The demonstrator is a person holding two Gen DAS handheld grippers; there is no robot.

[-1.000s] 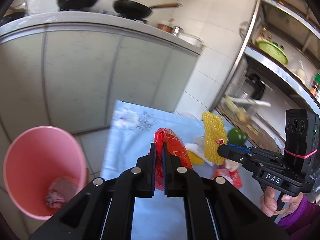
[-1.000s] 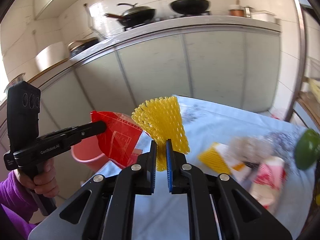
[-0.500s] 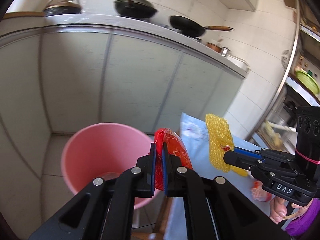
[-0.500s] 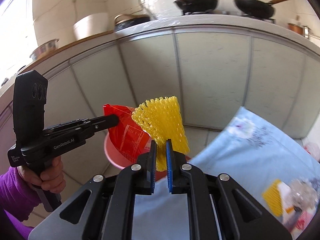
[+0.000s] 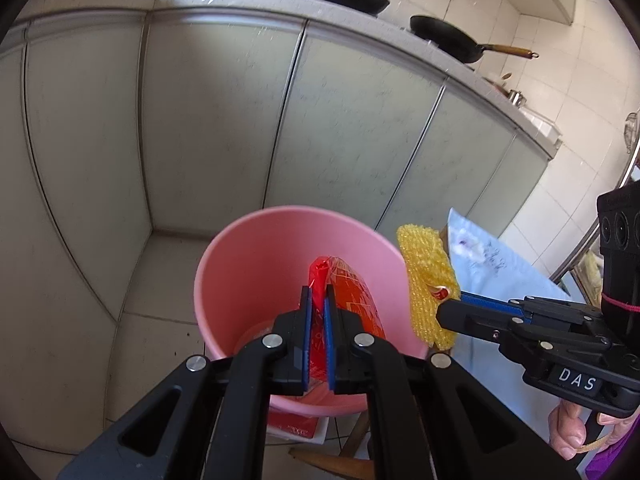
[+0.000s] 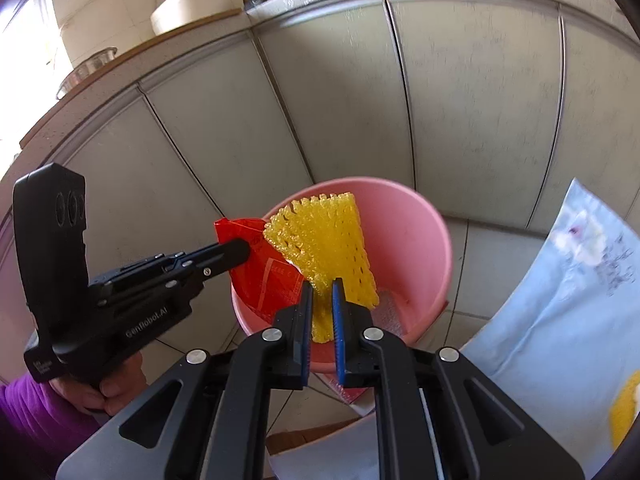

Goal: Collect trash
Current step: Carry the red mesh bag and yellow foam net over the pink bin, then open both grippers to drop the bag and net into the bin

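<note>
My left gripper (image 5: 317,300) is shut on a red plastic wrapper (image 5: 352,300) and holds it over the mouth of a pink bin (image 5: 256,264) on the floor. My right gripper (image 6: 322,292) is shut on a yellow foam net (image 6: 324,236) and holds it above the same pink bin (image 6: 412,232), just right of the red wrapper (image 6: 264,276). In the left wrist view the yellow net (image 5: 428,276) hangs by the bin's right rim. Some trash lies at the bin's bottom (image 6: 386,312).
Grey cabinet doors (image 5: 200,120) stand behind the bin, under a counter with pans (image 5: 444,40). A table with a light blue cloth (image 6: 560,300) is to the right, with a yellow item (image 6: 624,412) on it. Tiled floor (image 5: 156,280) surrounds the bin.
Both grippers have swung left from above the table to over the pink bin, each still holding its piece of trash. The bin now lies straight ahead in both views.
</note>
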